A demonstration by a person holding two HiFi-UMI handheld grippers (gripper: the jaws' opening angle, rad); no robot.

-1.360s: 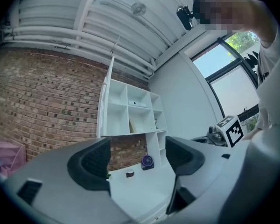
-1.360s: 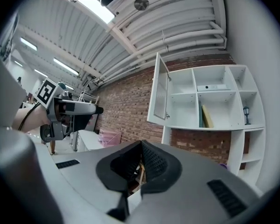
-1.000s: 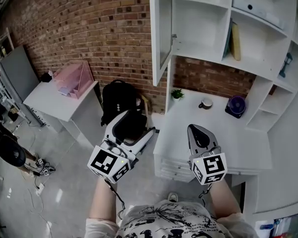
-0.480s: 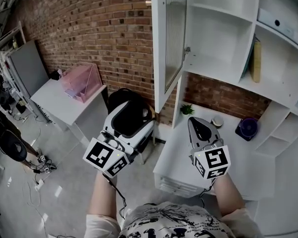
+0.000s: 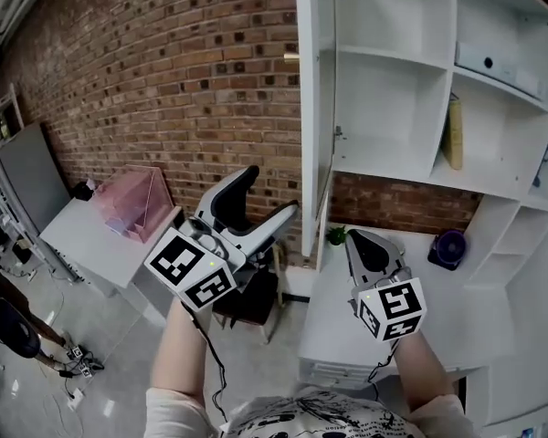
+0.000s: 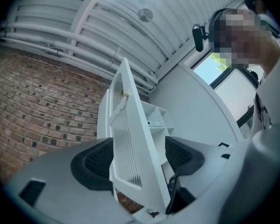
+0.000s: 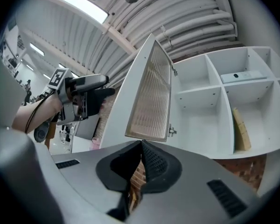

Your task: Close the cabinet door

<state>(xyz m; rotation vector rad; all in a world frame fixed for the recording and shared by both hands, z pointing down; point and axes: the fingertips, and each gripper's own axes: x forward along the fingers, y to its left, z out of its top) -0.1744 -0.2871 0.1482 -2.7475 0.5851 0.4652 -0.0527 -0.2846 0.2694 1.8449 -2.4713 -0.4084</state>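
The white cabinet door (image 5: 315, 108) with a ribbed glass panel stands open, edge-on to the head view, with a small brass knob (image 5: 292, 57) on its outer face. My left gripper (image 5: 269, 192) is open and raised just left of the door's lower part. In the left gripper view the door (image 6: 130, 139) fills the gap between the left gripper's (image 6: 135, 160) wide-apart jaws, and I see no contact. My right gripper (image 5: 361, 245) is shut on nothing and hangs lower, over the desk. In the right gripper view the right gripper (image 7: 141, 148) points up at the door (image 7: 151, 97).
Open white shelves (image 5: 393, 117) hold a yellow book (image 5: 454, 133) and a white box (image 5: 507, 62). On the white desk (image 5: 347, 327) are a small plant (image 5: 336, 235) and a purple object (image 5: 449, 247). A dark chair (image 5: 247, 295) and a pink box (image 5: 132, 213) stand by the brick wall.
My left gripper has risen and moved right toward the door's lower edge. The view has tilted up, so the cabinet sits more centred. The right gripper has barely moved.
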